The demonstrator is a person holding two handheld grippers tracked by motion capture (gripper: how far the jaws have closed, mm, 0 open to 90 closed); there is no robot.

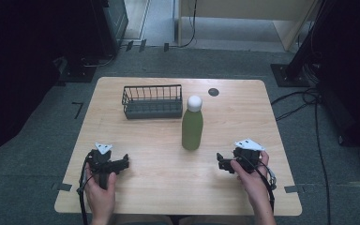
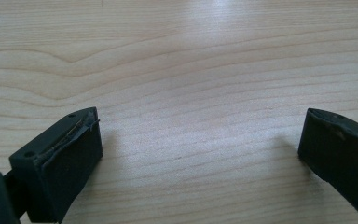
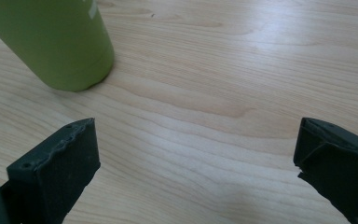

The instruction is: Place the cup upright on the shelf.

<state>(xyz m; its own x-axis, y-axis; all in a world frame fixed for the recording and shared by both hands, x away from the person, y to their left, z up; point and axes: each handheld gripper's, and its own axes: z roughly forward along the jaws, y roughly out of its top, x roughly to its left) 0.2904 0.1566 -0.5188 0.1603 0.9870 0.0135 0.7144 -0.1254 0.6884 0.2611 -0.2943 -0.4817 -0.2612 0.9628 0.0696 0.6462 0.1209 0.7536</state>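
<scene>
Pale wooden counter with rounded corners [image 1: 136, 140], seen from above; all positions below are given relative to the green bottle. Dark wire basket, rectangular and empty [image 1: 152, 101], stands just beside the bottle's upper left, toward the far edge of the counter; tall matte-green cylindrical bottle with a white rounded cap [image 1: 192, 124] stands upright near the middle of the counter, apart from both grippers. Left gripper [image 2: 200, 140], held in the person's left hand [image 1: 101, 187], rests well to the bottom left of the bottle, jaws spread wide over bare wood with nothing between them; right gripper [image 3: 198, 149], held in the right hand [image 1: 251, 180], lies near the bottle's lower right, jaws likewise released and empty, the bottle's base [image 3: 77, 77] appearing beyond its left jaw. Small dark round disc [image 1: 213, 92] sits in the counter surface behind and right of the bottle. Handling, as judged: the bottle looks rigid and smooth, probably metal, so likely slippery and top-heavy to tip; a grasp across the mid-body, squarely on the cylinder, appears safest; weight depends on contents, which cannot be told.
</scene>
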